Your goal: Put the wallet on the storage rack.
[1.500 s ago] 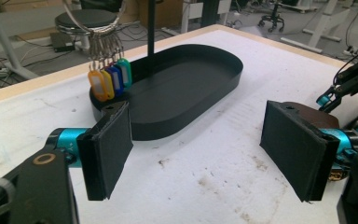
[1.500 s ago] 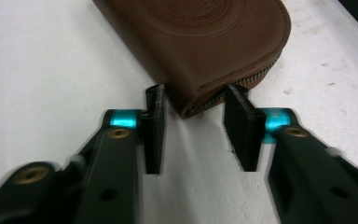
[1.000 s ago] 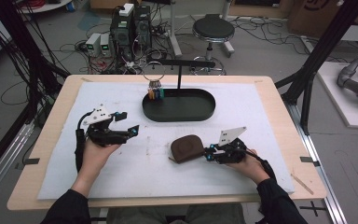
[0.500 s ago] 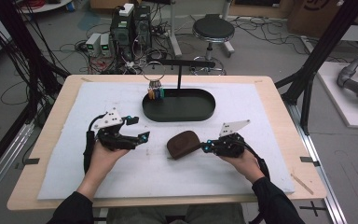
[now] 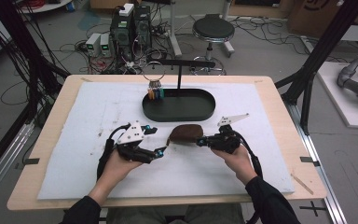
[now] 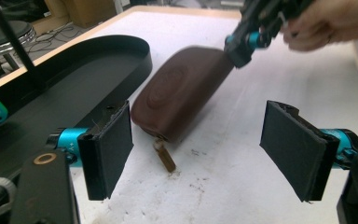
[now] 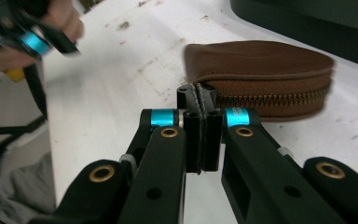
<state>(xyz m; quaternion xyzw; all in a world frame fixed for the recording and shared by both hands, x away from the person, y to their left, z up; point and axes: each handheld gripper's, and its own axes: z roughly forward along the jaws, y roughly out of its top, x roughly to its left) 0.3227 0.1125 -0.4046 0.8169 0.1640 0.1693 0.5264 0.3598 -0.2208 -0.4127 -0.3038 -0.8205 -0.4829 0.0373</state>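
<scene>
Sliding in across the worktop, my left tongs gape wide toward the zip pull while my right tongs, just closed, pinch the brown pouch steady beside the black tray.

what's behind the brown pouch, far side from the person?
Right behind the brown zip pouch sits the black oval tray, with its upright post and a bunch of coloured tags hanging beside it. The tray floor nearest the pouch is hidden by its rim.
</scene>
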